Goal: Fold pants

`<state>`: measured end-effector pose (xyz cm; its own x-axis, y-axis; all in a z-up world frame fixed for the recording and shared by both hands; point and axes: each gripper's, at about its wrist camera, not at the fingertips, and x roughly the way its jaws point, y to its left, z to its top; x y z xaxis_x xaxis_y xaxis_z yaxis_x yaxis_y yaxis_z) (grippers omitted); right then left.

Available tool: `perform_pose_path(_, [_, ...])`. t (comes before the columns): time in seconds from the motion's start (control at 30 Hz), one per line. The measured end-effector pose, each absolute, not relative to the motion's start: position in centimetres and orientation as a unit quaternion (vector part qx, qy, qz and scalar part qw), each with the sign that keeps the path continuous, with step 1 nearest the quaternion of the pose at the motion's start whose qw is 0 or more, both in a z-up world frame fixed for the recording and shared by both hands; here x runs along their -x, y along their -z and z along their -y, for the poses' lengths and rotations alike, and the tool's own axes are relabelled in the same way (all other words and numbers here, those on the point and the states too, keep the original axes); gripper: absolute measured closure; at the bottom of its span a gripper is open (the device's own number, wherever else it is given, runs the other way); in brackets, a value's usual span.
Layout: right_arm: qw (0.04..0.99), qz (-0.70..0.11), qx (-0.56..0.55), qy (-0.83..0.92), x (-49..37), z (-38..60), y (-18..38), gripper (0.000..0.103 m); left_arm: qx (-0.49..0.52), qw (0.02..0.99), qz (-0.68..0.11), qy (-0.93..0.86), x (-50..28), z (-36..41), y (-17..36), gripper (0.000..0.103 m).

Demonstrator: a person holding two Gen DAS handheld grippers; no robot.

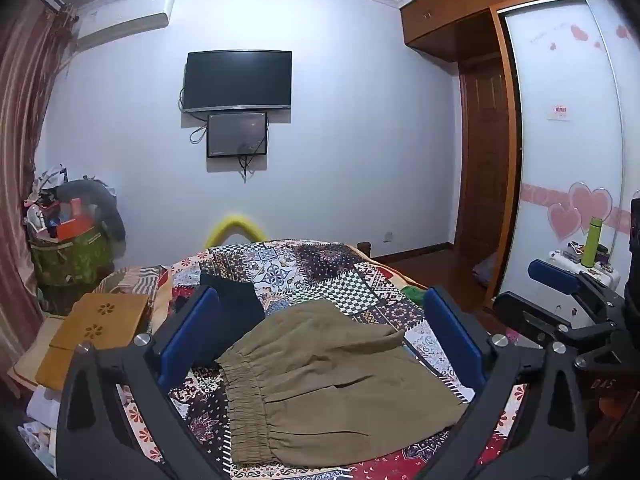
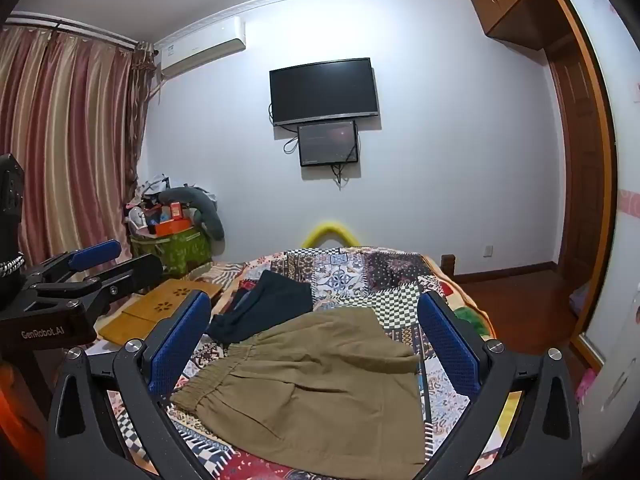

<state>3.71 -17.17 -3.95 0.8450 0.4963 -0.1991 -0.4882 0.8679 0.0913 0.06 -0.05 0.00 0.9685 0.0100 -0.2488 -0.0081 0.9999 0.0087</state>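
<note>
Khaki pants lie folded into a compact rectangle on the patchwork bedspread, elastic waistband at the left. They also show in the right wrist view. My left gripper hovers above them, open and empty, blue pads wide apart. My right gripper hovers above them too, open and empty. The right gripper shows at the right edge of the left wrist view. The left gripper shows at the left edge of the right wrist view.
A dark folded garment lies on the bed behind the pants, also in the right wrist view. A yellow wooden board sits at the bed's left. A full green basket stands by the curtain. A wardrobe is at the right.
</note>
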Motion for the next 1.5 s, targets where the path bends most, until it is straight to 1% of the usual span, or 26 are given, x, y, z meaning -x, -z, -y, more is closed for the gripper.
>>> perform_pose_path(0.27, [0.960,-0.111,-0.019,-0.257,-3.9,17.1,4.1,0.001,0.010,0.991,-0.130,-0.011,-0.3,0.0,0.1,0.000])
perform_pose_path(0.53, [0.960,-0.119,-0.020,-0.253,-4.2,17.2,4.1,0.001,0.005,0.992,-0.130,0.000,-0.6,-0.1,1.3,0.000])
perform_pose_path(1.5, [0.961,-0.125,-0.019,-0.246,-4.5,17.2,4.4,0.001,0.008,0.991,-0.136,0.000,-0.8,0.0,0.9,0.000])
